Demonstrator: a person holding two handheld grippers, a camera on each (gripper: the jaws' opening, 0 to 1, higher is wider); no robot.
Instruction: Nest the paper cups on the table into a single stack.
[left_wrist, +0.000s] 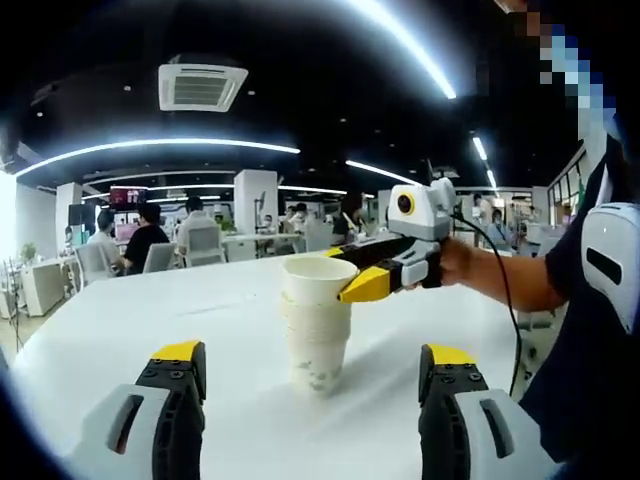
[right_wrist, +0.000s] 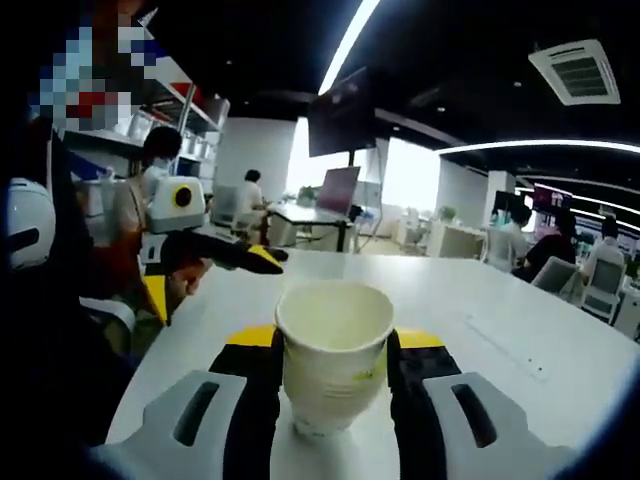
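A stack of nested white paper cups (left_wrist: 318, 335) stands on the white table (left_wrist: 150, 320), straight ahead of my left gripper (left_wrist: 314, 355). That gripper is wide open, its jaws well apart on either side of the stack and short of it. My right gripper (left_wrist: 348, 270) reaches in from the right, with its yellow tips at the top cup's rim. In the right gripper view the top cup (right_wrist: 335, 350) sits squeezed between the jaws of my right gripper (right_wrist: 337, 338). The left gripper (right_wrist: 225, 255) shows at the left, held by a hand.
The round white table (right_wrist: 520, 320) stretches out around the stack. A person's arm (left_wrist: 500, 275) and dark-clothed body stand at its right edge. Desks, chairs and seated people (left_wrist: 145, 240) fill the office behind.
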